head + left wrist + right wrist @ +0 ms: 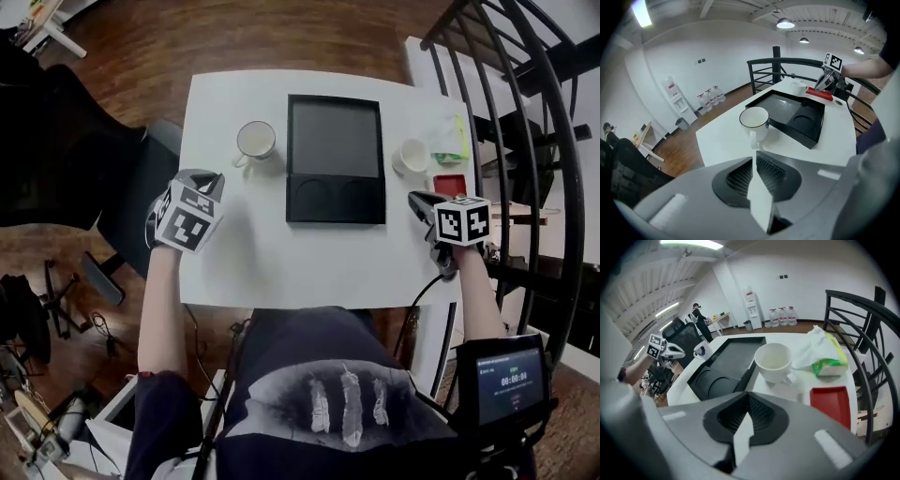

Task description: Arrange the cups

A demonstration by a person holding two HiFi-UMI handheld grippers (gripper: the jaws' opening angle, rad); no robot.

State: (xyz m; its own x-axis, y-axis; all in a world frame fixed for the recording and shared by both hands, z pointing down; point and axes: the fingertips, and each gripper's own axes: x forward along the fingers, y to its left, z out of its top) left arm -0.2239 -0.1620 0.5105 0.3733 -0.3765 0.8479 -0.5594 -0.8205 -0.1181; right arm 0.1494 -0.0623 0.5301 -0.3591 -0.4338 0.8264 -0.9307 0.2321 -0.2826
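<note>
Plainly, both cups stand upright and empty on the white table (281, 253), one on either side of the black tray (335, 141), and neither sits on it. The left cup (754, 121) is white with a thin dark line round its rim, and its handle is turned toward the left gripper (754, 155). It stands just beside the tray's left edge. The right cup (774, 361) is plain white, with its handle on the near side. It stands just off the tray's right edge, close to a green-and-white packet (828, 365) and a small red tray (831, 403). The black tray has two round recesses at its near end, both bare. Each gripper hangs over the table short of its own cup, tilted downward. The left gripper's jaws are closed together with nothing between them. The right gripper (748, 398) is likewise closed and holds nothing.
</note>
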